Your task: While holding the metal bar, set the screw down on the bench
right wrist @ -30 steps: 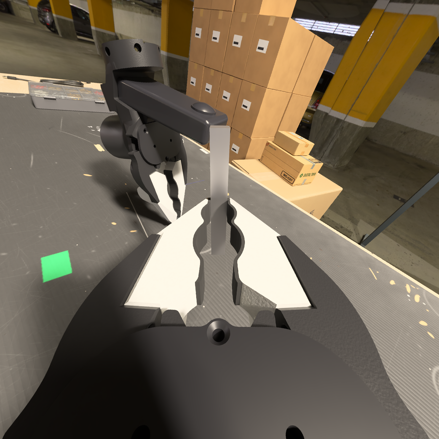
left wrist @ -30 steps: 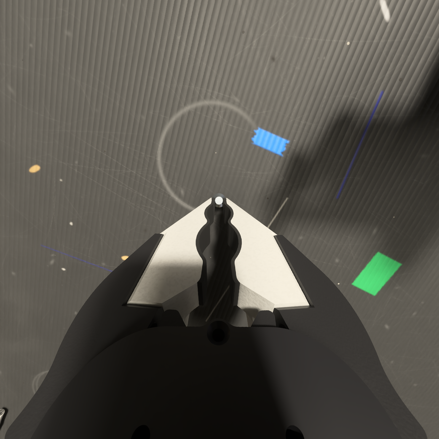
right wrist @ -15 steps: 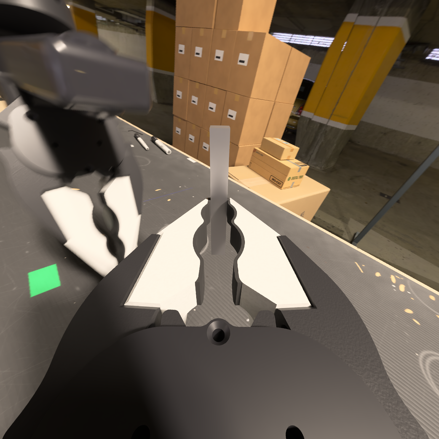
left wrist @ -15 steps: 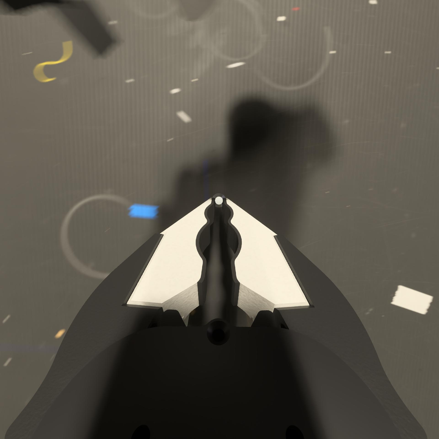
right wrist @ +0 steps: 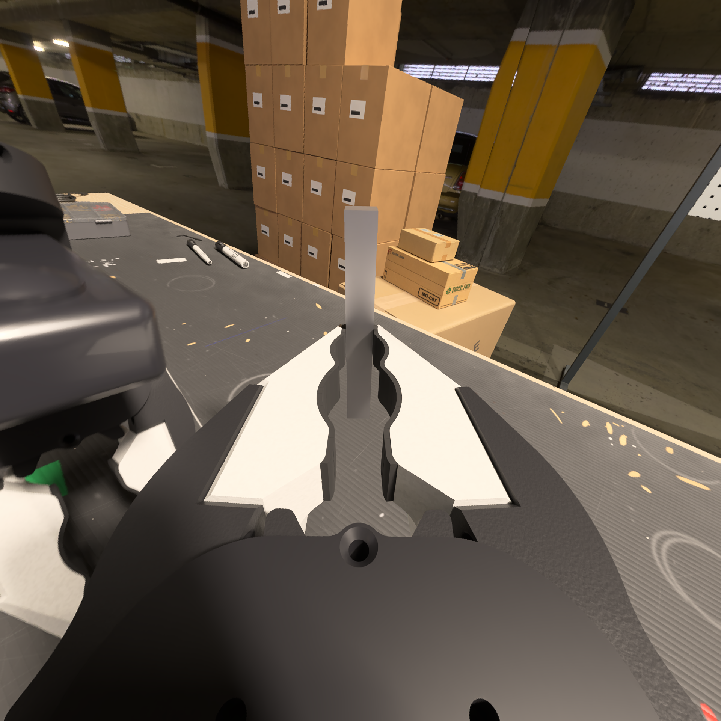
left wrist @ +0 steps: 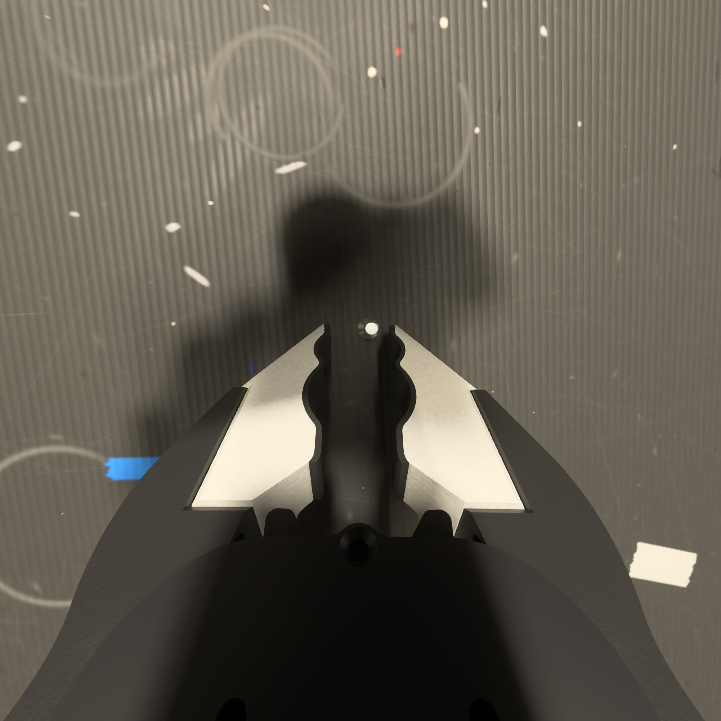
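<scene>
Two hand-held grippers work here: the right hand-held gripper [right wrist: 359, 331] clenches the upright metal bar [right wrist: 361, 281], while the left hand-held gripper [left wrist: 359, 331] stands parted around the screw [left wrist: 368, 329], seemingly resting on the worktop [left wrist: 546, 273]. Best lift away straight, bar kept steady.

The screw [left wrist: 367, 329] is seen end-on in the left wrist view as a small, bright, round metal face ringed by a darker rim — its shank cannot be made out. It lies level with the parted fingertips, nearer the right-hand one, touching neither, over the dark ribbed bench [left wrist: 546, 273]. The metal bar [right wrist: 361, 312] is a flat, grey, straight-edged strip; it is held upright, its lower part clamped between the fingertips of the right gripper [right wrist: 359, 331] — its square top stands well above them.
</scene>
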